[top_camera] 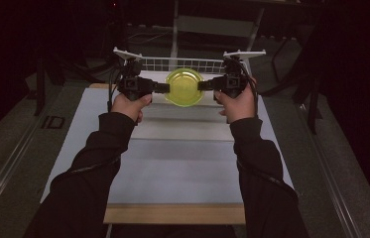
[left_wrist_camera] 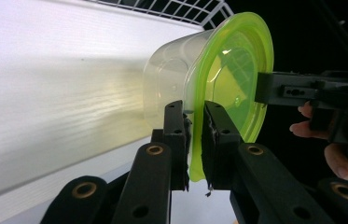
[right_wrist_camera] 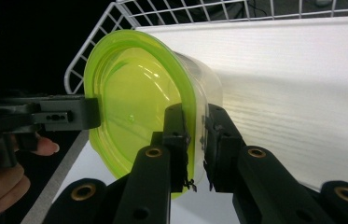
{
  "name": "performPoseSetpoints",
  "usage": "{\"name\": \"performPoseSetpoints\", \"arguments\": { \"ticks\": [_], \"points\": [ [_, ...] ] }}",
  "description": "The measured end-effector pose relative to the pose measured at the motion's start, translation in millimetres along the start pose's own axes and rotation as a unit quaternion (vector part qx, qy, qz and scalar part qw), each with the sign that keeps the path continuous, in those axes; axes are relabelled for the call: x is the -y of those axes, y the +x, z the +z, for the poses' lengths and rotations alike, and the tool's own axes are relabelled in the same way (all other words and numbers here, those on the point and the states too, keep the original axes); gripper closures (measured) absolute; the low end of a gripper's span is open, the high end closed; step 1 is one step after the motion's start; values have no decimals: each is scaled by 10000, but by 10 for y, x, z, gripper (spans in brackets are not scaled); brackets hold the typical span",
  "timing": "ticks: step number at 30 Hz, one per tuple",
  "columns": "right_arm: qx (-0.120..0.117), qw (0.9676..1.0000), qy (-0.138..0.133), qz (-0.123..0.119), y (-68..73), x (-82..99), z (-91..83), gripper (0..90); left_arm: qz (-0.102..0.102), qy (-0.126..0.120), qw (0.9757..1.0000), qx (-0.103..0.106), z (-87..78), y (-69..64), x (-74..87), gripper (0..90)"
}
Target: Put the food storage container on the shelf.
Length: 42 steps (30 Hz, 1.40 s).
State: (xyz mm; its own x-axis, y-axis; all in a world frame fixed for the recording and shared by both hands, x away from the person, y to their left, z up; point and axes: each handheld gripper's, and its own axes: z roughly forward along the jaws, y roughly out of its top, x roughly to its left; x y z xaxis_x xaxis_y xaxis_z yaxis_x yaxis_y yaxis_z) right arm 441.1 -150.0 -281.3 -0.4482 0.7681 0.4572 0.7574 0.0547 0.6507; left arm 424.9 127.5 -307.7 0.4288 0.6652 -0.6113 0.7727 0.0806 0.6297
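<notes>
Tub (top_camera: 184, 87) with its green lid (left_wrist_camera: 230, 79) hangs tipped on its side above the table's (top_camera: 172, 163) far end, lid facing the person; left gripper (top_camera: 161, 88) and right gripper (top_camera: 203, 85) pinch opposite rim edges, near the wire rack (top_camera: 182, 63)

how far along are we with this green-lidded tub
Done: both grips are on. The left hand-held gripper and the right hand-held gripper are each shut on the rim of the green lid, on opposite sides. In hand: the clear tub hangs between them, tipped on its side above the white table, near the wire rack. Left: setting it down somewhere; probably the rack, but that is a guess.
</notes>
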Motion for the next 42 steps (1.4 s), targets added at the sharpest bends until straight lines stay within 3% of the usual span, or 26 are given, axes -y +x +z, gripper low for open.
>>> {"name": "performPoseSetpoints", "arguments": {
  "ticks": [3,11,18,21,23,28,31,35,39,42],
  "points": [
    [4,9999,44,124,-39,-34,48,798,-125,0,9999,14,57,62,-38,815],
    [52,9996,164,238,-109,-68,119,798,-170,49,9998,46,129,137,-55,813],
    [-109,9986,329,406,-157,-157,186,792,-116,35,9998,-152,164,134,-137,767],
    [-41,9988,229,437,-172,-205,197,682,-108,51,9999,-89,211,118,-158,731],
    [133,9994,157,291,-158,-214,200,682,-71,66,9998,-149,253,105,-165,696],
    [184,9996,152,148,-149,-224,233,616,-31,-78,9997,-222,295,135,-188,601],
    [235,9996,142,78,-170,-231,235,567,53,-189,9994,-274,276,128,-197,540],
    [266,9996,-69,-20,-201,-237,159,538,270,-389,9982,-372,215,91,-187,485],
    [636,9964,-176,-539,-112,-191,54,534,453,-555,9971,-260,83,81,-135,485],
    [621,9949,-257,-758,-29,-131,-20,536,624,-691,9955,-172,-29,74,-69,484]
  ]
}}
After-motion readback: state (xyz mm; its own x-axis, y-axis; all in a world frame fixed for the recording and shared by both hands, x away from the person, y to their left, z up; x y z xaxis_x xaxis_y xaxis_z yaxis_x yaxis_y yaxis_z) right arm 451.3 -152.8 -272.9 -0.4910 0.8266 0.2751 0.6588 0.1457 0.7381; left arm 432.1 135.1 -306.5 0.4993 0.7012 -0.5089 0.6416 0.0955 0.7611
